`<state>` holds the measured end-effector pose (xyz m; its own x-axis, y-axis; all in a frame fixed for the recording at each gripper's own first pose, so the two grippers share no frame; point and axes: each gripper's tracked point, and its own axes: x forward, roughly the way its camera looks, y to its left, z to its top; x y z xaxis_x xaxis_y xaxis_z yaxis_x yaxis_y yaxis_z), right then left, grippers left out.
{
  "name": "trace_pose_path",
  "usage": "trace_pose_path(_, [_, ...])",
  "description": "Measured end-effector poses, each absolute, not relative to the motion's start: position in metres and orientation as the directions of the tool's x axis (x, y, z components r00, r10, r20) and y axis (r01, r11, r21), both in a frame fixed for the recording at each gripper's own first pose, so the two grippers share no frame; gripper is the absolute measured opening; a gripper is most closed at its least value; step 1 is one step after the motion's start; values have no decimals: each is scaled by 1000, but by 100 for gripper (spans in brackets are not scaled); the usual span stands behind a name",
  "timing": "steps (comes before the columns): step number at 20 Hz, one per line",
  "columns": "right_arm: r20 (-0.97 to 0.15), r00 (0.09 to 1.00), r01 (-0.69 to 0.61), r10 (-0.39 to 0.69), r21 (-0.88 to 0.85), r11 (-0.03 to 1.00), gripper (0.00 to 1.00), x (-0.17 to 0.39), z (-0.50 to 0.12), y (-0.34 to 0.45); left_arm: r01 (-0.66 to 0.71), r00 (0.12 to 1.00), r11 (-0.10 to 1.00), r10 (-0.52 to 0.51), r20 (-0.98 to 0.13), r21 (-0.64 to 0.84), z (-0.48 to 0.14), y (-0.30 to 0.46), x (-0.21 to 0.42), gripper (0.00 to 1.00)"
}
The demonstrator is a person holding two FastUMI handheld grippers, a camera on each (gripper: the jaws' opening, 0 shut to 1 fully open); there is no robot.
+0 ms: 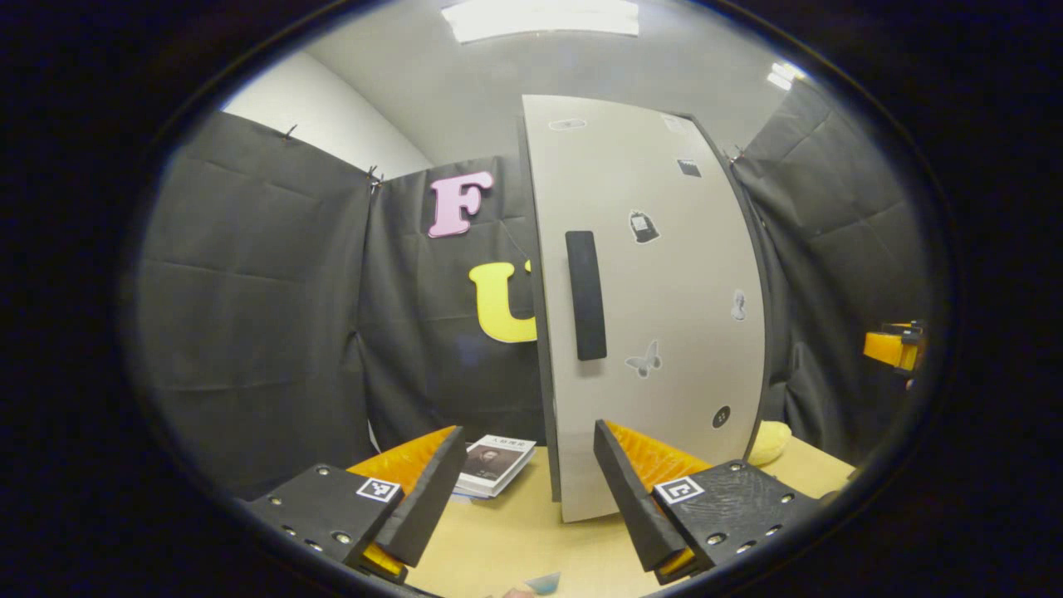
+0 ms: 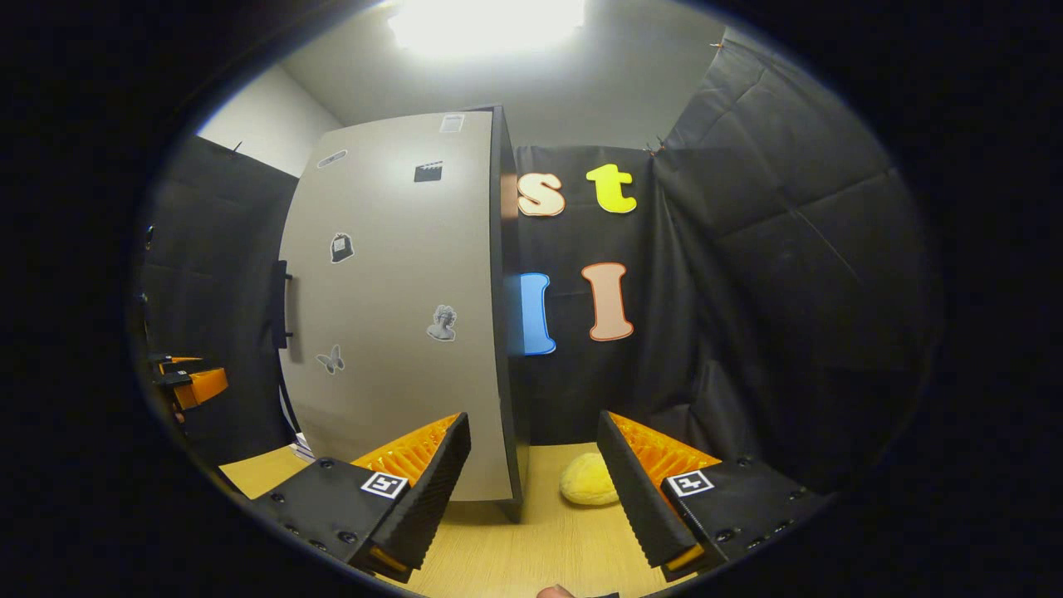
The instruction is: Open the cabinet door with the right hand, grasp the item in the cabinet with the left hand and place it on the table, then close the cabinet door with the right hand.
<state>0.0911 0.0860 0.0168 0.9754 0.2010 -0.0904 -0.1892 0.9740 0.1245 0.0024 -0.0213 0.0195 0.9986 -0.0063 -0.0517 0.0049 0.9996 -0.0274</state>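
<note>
Left gripper view: a light wooden bench (image 1: pixel 515 540) holds a booklet (image 1: pixel 496 465); black cloth walls surround it. Both hand-held grippers (image 1: pixel 523 498) (image 2: pixel 531 490) are spread, holding nothing.

Each gripper (image 1: pixel 526 490) carries black screwed plates with square markers

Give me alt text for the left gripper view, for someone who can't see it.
A closed pale cabinet door with a dark vertical handle stands ahead on a wooden table, framed by the left gripper with jaws open. A booklet lies at its left, a yellow soft item at its right.
</note>
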Motion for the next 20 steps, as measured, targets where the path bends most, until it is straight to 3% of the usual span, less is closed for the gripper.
trace_pose_path(6, [-58, 985, -157, 163, 91, 983, 97, 68, 28, 89, -4, 999, 1000, 3, -47, -15, 18, 9, -14, 95])
trace_pose_path(8, [-41, 988, -146, 150, 85, 986, 97, 60, 35, 92, -12, 999, 1000, 12, -38, -2, 21, 21, -20, 92])
trace_pose_path(11, [-37, 989, -137, 141, 85, 987, 97, 50, 39, 93, -33, 999, 999, 33, -23, 15, 23, 39, -24, 95])
trace_pose_path(17, [-28, 991, -132, 134, 53, 990, 97, 41, 47, 100, -34, 999, 999, 34, -11, -3, 25, 50, -18, 92])
trace_pose_path(18, [-26, 991, -130, 132, 52, 990, 92, 39, 49, 101, -33, 999, 999, 33, -9, -1, 26, 51, -16, 92])
trace_pose_path(20, [-24, 991, -133, 134, 59, 989, 97, 36, 51, 100, -30, 1000, 1000, 30, -8, 4, 27, 51, -17, 92])
